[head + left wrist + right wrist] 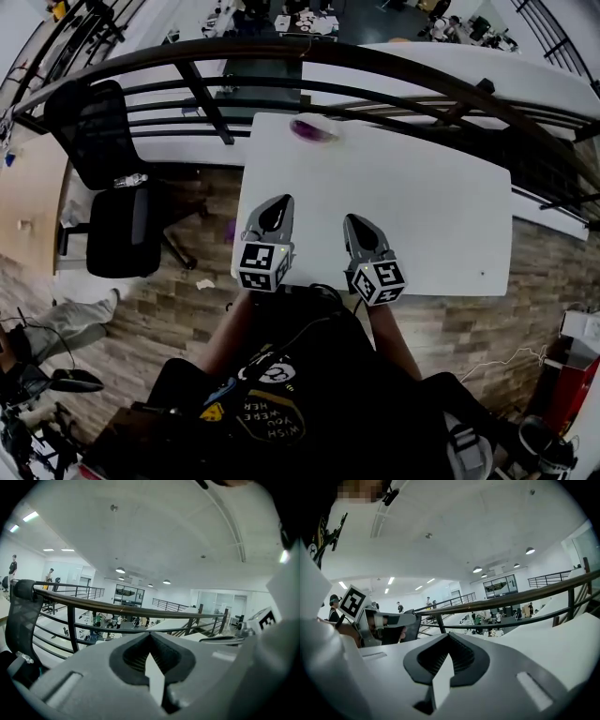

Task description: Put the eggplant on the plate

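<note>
At the far edge of the white table [422, 206], a purple eggplant [307, 129] lies on a pale plate [330, 137]. Both grippers are held side by side over the table's near edge, far short of the plate. My left gripper [277, 207] is shut with nothing between its jaws, as the left gripper view [150, 635] also shows. My right gripper [354, 224] is shut and empty too, its jaws meeting in the right gripper view [449, 637]. Both gripper views look out level over the railing, and neither shows the eggplant.
A dark metal railing [281, 56] runs behind the table's far edge, with a lower hall beyond it. A black office chair [108, 178] stands left of the table on the wooden floor. The left gripper's marker cube [352, 601] shows at the left of the right gripper view.
</note>
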`<state>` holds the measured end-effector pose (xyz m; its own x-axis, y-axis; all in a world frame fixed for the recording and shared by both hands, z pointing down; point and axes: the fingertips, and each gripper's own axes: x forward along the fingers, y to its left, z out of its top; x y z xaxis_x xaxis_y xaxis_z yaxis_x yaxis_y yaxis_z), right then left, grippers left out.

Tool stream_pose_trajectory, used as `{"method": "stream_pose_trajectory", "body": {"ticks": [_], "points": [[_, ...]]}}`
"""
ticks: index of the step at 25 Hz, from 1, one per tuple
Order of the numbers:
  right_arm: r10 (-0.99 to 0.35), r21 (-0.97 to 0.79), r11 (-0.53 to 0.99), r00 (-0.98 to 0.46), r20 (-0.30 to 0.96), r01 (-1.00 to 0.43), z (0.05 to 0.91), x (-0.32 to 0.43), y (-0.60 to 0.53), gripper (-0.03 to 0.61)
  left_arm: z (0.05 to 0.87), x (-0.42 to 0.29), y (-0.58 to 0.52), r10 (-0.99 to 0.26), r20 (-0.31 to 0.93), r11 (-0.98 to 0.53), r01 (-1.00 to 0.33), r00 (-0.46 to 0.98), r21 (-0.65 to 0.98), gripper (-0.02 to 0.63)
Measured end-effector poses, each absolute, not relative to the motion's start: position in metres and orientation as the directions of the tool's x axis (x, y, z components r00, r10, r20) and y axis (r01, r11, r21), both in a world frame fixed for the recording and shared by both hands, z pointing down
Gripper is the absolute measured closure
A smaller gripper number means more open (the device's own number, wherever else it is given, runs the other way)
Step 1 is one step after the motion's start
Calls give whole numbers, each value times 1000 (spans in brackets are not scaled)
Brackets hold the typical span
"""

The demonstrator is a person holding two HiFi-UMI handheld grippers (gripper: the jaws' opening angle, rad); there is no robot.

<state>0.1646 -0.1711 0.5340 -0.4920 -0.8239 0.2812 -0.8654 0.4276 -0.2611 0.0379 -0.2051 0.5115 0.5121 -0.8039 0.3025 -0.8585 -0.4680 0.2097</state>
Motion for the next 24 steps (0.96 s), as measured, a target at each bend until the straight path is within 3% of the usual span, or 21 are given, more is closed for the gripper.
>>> {"method": "stream_pose_trajectory", "body": {"ticks": [8, 24], "points": [[-850, -275, 421, -481, 213, -865, 496, 161, -162, 580, 500, 73, -172, -734, 307, -577, -795, 605, 188, 609], [-883, -262, 389, -438, 168, -883, 471, 146, -160, 580, 461, 61, -185, -732, 220, -626, -764, 645, 157, 609]]}}
